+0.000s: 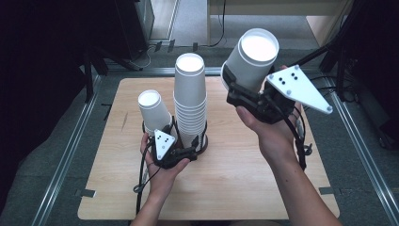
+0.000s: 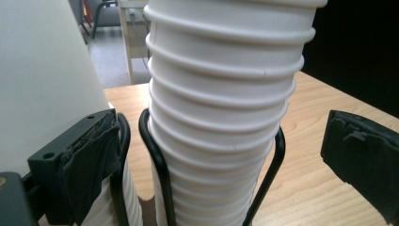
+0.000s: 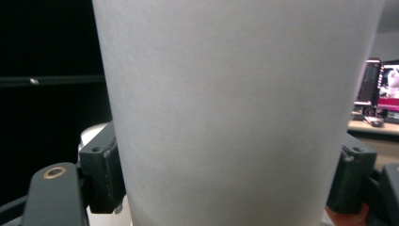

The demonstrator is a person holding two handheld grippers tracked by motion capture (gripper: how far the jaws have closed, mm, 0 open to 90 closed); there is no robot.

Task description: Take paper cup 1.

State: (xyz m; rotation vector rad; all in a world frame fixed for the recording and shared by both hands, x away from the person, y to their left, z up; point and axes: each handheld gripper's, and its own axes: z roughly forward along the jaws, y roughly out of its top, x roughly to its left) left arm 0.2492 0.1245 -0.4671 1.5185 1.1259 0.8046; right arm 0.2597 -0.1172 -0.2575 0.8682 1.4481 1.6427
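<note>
white paper cups on a wire rack, one cup lifted away in the right gripper

the right gripper (image 1: 242, 92) sits in the upper right of the high view, its jaws clamped on the sides of a single upside-down cup (image 1: 249, 59) held in the air, tilted, well apart from the rack. in the centre, a tall stack of cups (image 1: 190, 101) stands in a black wire rack (image 1: 203, 141) on the wooden table (image 1: 235, 183); a shorter leaning stack (image 1: 154, 112) stands just beside it at left, so two stacks and one loose cup. the left gripper (image 1: 171, 141) is at the rack's base with its jaws wide apart, pads pressing on nothing, the tall stack (image 2: 221, 108) between them. bare tabletop lies open to the right and the bottom of the frame; a metal frame rail (image 1: 70, 150) runs along the table's left edge.
</note>
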